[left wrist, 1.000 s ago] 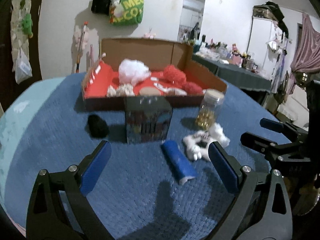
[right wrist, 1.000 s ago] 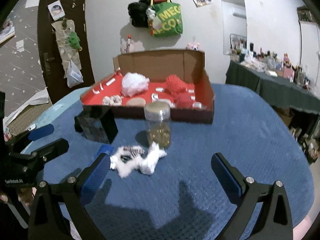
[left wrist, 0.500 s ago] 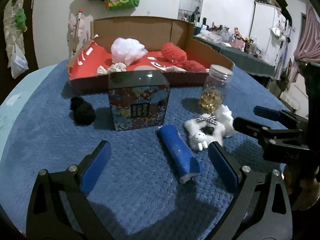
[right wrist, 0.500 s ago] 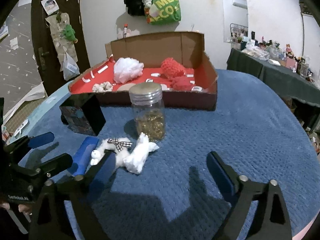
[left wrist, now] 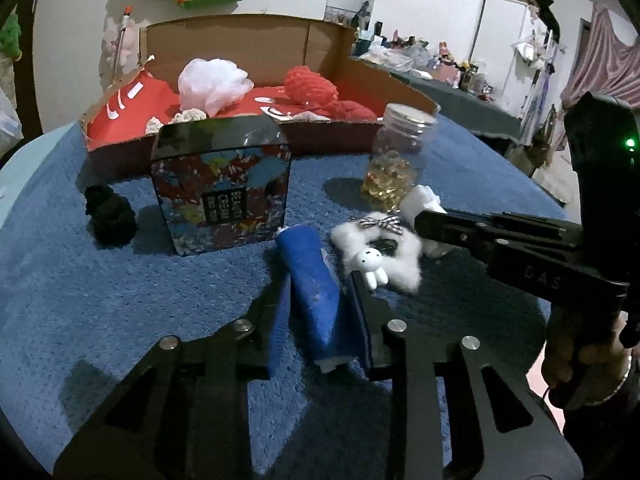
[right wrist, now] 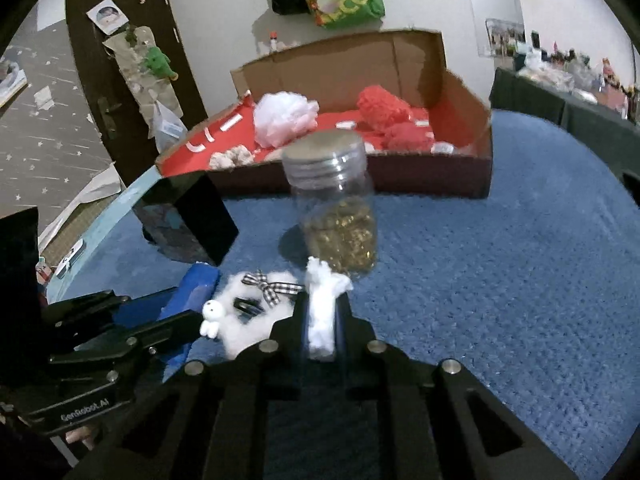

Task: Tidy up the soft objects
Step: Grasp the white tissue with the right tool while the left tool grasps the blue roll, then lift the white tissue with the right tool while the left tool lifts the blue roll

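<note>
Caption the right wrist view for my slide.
Right gripper shut on a white soft roll beside the glitter jar.

The patterned box (left wrist: pixel 222 196) reads "BEAUTY CREW"; the left tool (right wrist: pixel 84 412) reads "GenRobot.AI".

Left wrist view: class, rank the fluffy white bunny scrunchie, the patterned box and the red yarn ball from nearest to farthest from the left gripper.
1. Fluffy white bunny scrunchie, just right of the left gripper.
2. Patterned box, ahead, left.
3. Red yarn ball, inside the cardboard tray behind.
</note>
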